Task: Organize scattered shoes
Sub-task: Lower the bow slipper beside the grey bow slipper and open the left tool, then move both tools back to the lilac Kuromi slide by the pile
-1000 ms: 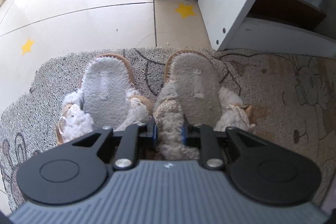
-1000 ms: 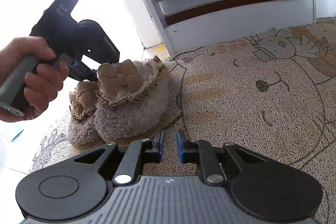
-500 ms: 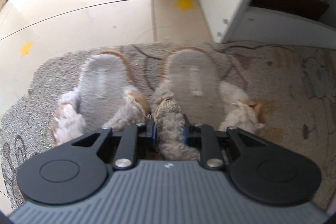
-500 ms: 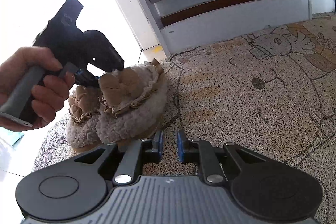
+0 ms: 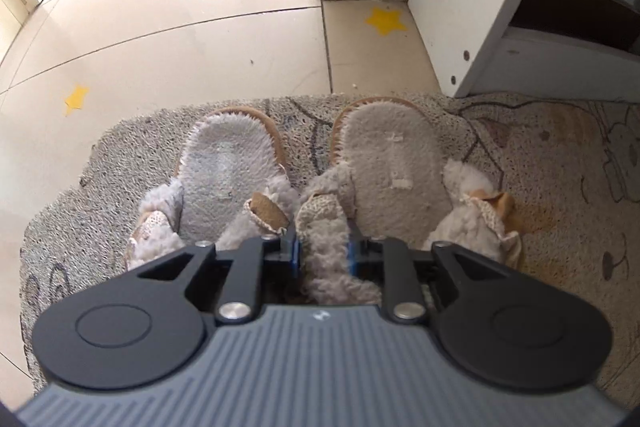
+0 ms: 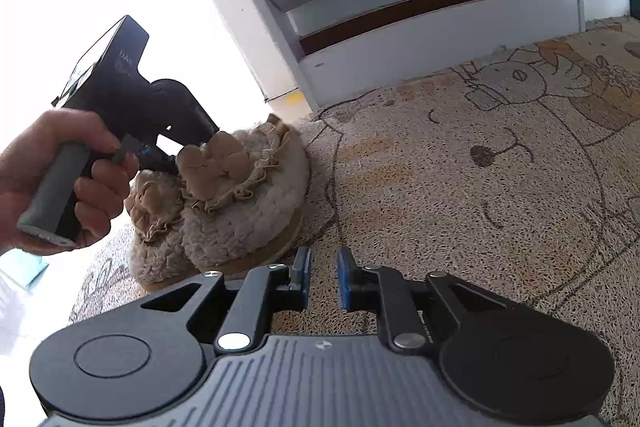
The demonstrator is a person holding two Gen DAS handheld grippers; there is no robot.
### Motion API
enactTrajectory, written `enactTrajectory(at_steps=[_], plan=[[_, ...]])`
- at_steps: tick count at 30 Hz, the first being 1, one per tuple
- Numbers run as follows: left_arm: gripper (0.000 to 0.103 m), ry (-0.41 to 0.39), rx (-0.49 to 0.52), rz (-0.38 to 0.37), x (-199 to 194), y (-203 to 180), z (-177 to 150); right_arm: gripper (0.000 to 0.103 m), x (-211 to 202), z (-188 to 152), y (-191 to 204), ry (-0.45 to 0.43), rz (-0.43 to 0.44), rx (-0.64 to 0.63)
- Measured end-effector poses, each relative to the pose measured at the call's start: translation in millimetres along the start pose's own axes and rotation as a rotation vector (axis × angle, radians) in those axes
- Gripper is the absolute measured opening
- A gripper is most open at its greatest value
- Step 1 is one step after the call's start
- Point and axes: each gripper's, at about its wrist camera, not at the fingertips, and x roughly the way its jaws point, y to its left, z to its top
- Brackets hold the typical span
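Left gripper [image 5: 323, 254] pinching fleecy upper of right-hand slipper [image 5: 390, 163] on cartoon doormat [image 5: 560, 155], other slipper [image 5: 230, 163] lying just beside; right gripper [image 6: 322, 277] hovering over doormat, fingers narrowed, empty; lettering unreadable.

**Little lettering to read**

The only writing is on the black housing of the left gripper [image 6: 160, 158], as the right wrist view shows it: pale letters on its flat upper block, beginning "DA", with the remainder too small and skewed to make out. A small pale emblem sits at the top edge of each gripper's grey ribbed body, too tiny to identify. The cartoon-patterned doormat [image 6: 500, 195] carries drawings but no words.
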Motion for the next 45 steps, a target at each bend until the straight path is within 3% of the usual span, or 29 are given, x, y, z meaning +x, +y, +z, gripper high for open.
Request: enactTrajectory(at_steps=[13,16,17,21,23,28,32,35,40,45], plan=[[0.025,-0.015,0.082,0.012,-5,-4,0,0.021,-8,-1,-9,0.000,-0.023,0.009],[0.038,-0.079,0.136,0.027,-19,-16,-1,0.024,-13,-2,-13,-0.008,-0.040,0.020],[0.048,-0.098,0.145,0.027,-23,-18,0,0.025,-14,-2,-14,-0.010,-0.045,0.024],[0.061,-0.127,0.165,0.008,-35,-28,1,0.033,-19,-3,-16,-0.016,-0.058,0.030],[0.063,-0.129,0.178,0.008,-38,-32,-4,0.037,-21,-4,-16,-0.016,-0.064,0.031],[0.068,-0.150,0.192,0.020,-43,-40,-11,0.077,-30,-8,-18,-0.032,-0.102,0.041],[0.073,-0.169,0.199,0.024,-52,-46,-13,0.083,-38,-9,-26,-0.048,-0.132,0.075],[0.093,-0.192,0.204,0.007,-59,-51,-13,0.088,-42,-9,-30,-0.055,-0.151,0.093],[0.097,-0.233,0.252,-0.014,-73,-67,-20,0.095,-56,-14,-41,-0.078,-0.195,0.122],[0.097,-0.201,0.295,-0.051,-73,-86,-35,0.095,-70,-18,-49,-0.092,-0.228,0.148]])
